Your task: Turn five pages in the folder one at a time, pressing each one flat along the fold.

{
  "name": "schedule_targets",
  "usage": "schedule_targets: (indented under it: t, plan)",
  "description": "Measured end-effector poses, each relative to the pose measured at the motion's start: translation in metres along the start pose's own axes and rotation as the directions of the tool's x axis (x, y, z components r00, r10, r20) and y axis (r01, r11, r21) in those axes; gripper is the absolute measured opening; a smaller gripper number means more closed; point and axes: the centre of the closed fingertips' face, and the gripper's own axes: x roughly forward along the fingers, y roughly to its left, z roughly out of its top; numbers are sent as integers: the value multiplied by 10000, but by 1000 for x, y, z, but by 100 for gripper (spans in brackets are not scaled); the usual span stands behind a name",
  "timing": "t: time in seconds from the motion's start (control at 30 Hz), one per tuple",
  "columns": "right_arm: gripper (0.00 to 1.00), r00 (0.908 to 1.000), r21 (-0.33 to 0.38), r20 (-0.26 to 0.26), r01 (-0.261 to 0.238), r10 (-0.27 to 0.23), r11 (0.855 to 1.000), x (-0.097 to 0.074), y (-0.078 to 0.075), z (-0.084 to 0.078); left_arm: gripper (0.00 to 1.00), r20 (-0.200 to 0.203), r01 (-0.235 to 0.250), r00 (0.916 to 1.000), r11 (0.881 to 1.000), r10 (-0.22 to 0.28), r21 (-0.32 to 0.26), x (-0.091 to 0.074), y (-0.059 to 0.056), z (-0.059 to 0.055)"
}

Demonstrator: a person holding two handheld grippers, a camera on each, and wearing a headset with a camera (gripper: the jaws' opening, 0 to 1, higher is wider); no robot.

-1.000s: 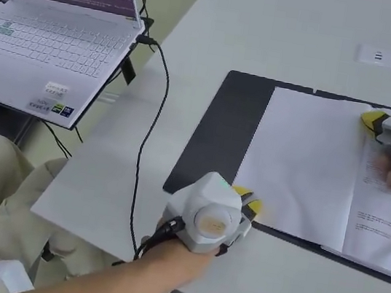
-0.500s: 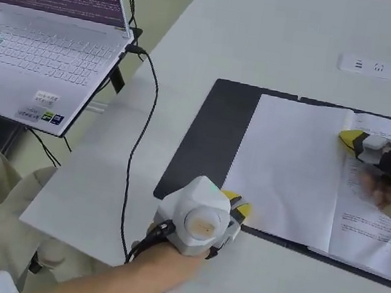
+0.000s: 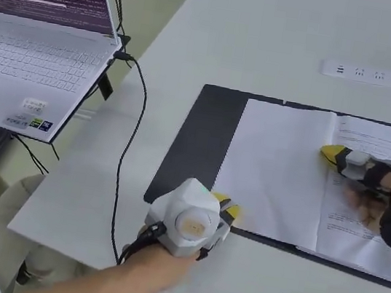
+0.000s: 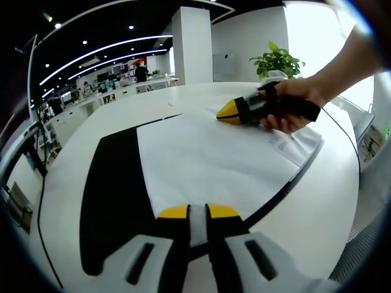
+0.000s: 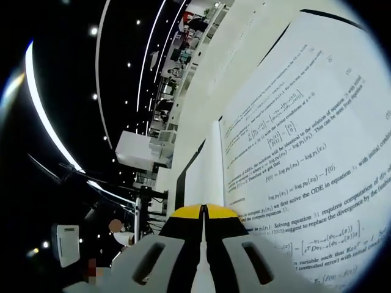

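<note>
The right gripper point(image 5: 203, 211) has its yellow-tipped fingers point(image 5: 220, 213) pressed together with nothing between them. Their tips are down on the fold of the open black folder point(image 3: 201, 133), where the blank turned page point(image 3: 273, 165) meets the printed page point(image 5: 305, 140), nearer the folder's far edge than its near one. The left gripper point(image 4: 197, 212) sits at the folder's near edge, on the blank page's corner. Its fingers point(image 4: 174, 212) show a thin slit, and I cannot tell whether paper is nipped in it. This looks like the pressing step. The next move probably calls for dragging the tips along the fold toward the near edge, then lifting the next printed sheet. The folder lies flat on the white surface point(image 3: 287, 27), its long axis running left to right before the person and its fold pointing away from them.
</note>
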Motion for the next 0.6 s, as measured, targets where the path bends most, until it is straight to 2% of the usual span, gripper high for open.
schedule_targets:
  t: [0.3,0.6]
  plan:
    - [0,9992,98,-360,-169,173,9998,-13,2,-19,8,6,19,10000,10000,-19,64,-1,0,0]
    - [0,9958,-93,-897,-195,186,9998,-25,5,-44,8,55,13,10000,10000,-13,61,-1,0,1]
